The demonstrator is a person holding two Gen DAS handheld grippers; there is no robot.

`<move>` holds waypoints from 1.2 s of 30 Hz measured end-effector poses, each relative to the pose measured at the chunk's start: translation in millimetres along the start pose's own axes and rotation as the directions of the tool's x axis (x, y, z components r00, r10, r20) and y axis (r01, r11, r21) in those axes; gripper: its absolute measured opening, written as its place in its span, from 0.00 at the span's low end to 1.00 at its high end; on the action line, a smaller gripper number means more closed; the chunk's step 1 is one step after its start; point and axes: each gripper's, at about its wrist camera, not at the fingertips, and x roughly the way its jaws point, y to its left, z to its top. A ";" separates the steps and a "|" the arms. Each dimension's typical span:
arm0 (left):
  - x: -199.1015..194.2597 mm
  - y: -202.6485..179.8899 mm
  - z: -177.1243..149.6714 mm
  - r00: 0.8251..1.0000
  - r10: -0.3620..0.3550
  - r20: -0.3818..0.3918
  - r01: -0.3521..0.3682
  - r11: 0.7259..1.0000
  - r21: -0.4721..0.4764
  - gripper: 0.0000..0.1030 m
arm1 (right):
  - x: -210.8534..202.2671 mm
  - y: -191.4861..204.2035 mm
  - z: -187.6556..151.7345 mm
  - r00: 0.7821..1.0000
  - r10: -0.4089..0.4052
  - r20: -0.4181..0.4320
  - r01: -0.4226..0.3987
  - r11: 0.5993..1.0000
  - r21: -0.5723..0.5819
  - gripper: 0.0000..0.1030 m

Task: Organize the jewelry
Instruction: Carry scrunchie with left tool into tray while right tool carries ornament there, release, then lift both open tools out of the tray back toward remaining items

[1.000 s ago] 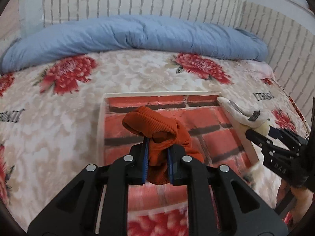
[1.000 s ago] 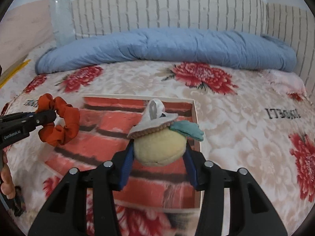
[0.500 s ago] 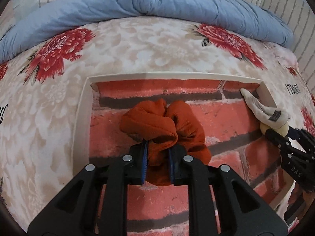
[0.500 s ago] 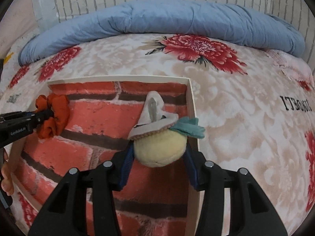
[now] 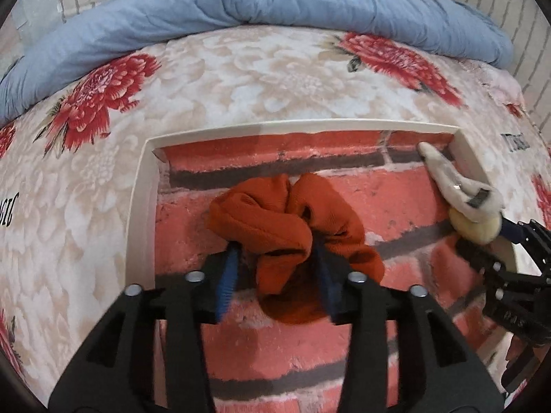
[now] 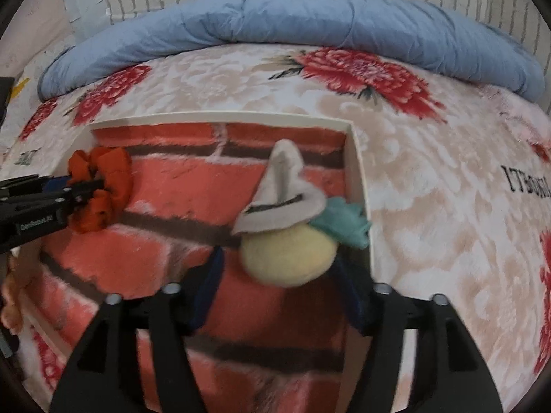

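Note:
An orange scrunchie (image 5: 261, 220) lies on the brick-patterned floor of a white-rimmed tray (image 5: 139, 206). It sits between the jaws of my left gripper (image 5: 275, 251), which are opening; the blue pads stand off the fabric. In the right wrist view, a yellow plush ball with a grey pointed hat and a teal scrap (image 6: 289, 258) rests by the tray's right wall (image 6: 358, 179). My right gripper (image 6: 279, 268) is opening around it, with gaps at both pads. Each view also catches the other side: the scrunchie (image 6: 113, 172) and the plush (image 5: 475, 230).
The tray lies on a bedspread with red flowers (image 5: 103, 93). A rolled blue duvet (image 5: 275, 3) runs along the far side under a brick-patterned wall. A person's hand (image 6: 10, 296) shows at the left edge of the right wrist view.
Both grippers came down into the tray. Their jaws then spread, so the scrunchie and the plush are no longer pinched and now rest on the tray floor.

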 end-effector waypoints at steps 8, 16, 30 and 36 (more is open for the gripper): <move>-67.1 6.1 -20.8 0.996 -0.018 0.093 0.015 0.999 0.040 0.88 | -67.4 5.9 -7.0 0.999 -0.015 0.050 0.016 1.000 -0.020 0.84; -141.3 53.6 -55.9 0.986 -0.013 0.167 0.022 0.999 -0.048 0.95 | -117.0 6.3 -24.6 0.995 -0.054 0.082 0.052 0.998 0.024 0.86; -241.7 136.7 -145.1 0.974 0.080 0.212 -0.050 0.989 -0.141 0.95 | -183.9 -0.6 -86.8 0.980 -0.115 0.162 0.094 0.987 0.129 0.93; -261.8 153.6 -184.0 0.968 0.114 0.225 -0.076 0.983 -0.169 0.95 | -194.3 -0.5 -124.2 0.985 -0.114 0.133 0.099 0.988 0.118 0.93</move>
